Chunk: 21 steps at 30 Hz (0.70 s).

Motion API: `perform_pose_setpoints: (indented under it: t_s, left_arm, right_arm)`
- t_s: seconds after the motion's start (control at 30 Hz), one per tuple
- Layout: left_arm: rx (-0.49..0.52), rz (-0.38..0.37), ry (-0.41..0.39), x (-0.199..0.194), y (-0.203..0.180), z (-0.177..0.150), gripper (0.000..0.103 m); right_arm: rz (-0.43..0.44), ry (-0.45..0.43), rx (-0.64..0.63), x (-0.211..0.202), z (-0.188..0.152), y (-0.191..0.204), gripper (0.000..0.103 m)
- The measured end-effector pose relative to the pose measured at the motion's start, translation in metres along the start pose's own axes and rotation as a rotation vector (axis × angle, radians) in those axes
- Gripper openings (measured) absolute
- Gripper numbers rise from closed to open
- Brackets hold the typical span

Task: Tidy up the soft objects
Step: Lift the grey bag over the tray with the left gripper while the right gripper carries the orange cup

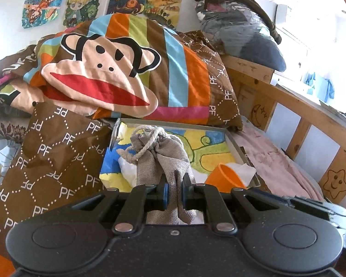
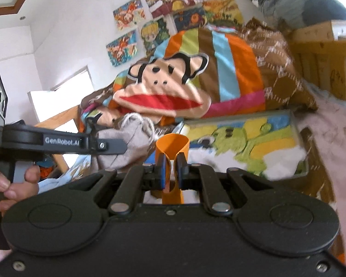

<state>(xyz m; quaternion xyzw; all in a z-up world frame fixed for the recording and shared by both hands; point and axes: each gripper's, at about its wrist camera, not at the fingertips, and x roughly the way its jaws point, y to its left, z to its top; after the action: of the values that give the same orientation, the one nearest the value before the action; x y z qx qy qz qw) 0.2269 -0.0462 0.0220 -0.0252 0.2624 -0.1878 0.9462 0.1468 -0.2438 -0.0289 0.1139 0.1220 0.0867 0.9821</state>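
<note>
The left gripper (image 1: 174,192) is clamped on a grey drawstring pouch (image 1: 160,157), whose lower end is hidden behind the gripper body. Behind it, a painted canvas (image 1: 210,143) lies on the bed, its near-left corner covered by the pouch. A brown patterned pillow (image 1: 53,157) leans at the canvas's left edge; a striped monkey-face quilt (image 1: 117,69) is piled along its far edge. The right gripper (image 2: 171,169) pinches the wall of a soft orange cup (image 2: 173,146); its base is out of sight. A pink blanket (image 1: 274,159) lies along the canvas's right edge, beside the wooden bed rail (image 1: 311,124).
</note>
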Motion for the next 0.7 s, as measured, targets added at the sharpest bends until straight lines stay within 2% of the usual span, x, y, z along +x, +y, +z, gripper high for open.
perform_pose_setpoints:
  t_s: [0.13, 0.3, 0.5, 0.7]
  left_arm:
    - [0.010, 0.001, -0.017, 0.012, -0.002, 0.006, 0.011]
    - [0.006, -0.020, -0.042, 0.043, -0.008, 0.018, 0.011]
    - [0.001, -0.053, -0.029, 0.097, -0.018, 0.027, 0.011]
    - [0.020, -0.071, 0.016, 0.149, -0.021, 0.022, 0.012]
  right_arm:
    - [-0.057, -0.049, -0.033, 0.002, 0.012, -0.013, 0.004]
    - [-0.160, -0.070, -0.007, 0.017, 0.021, -0.050, 0.004]
    - [-0.253, -0.053, 0.017, 0.049, 0.019, -0.094, 0.004]
    - [-0.299, 0.007, 0.031, 0.091, 0.005, -0.120, 0.004]
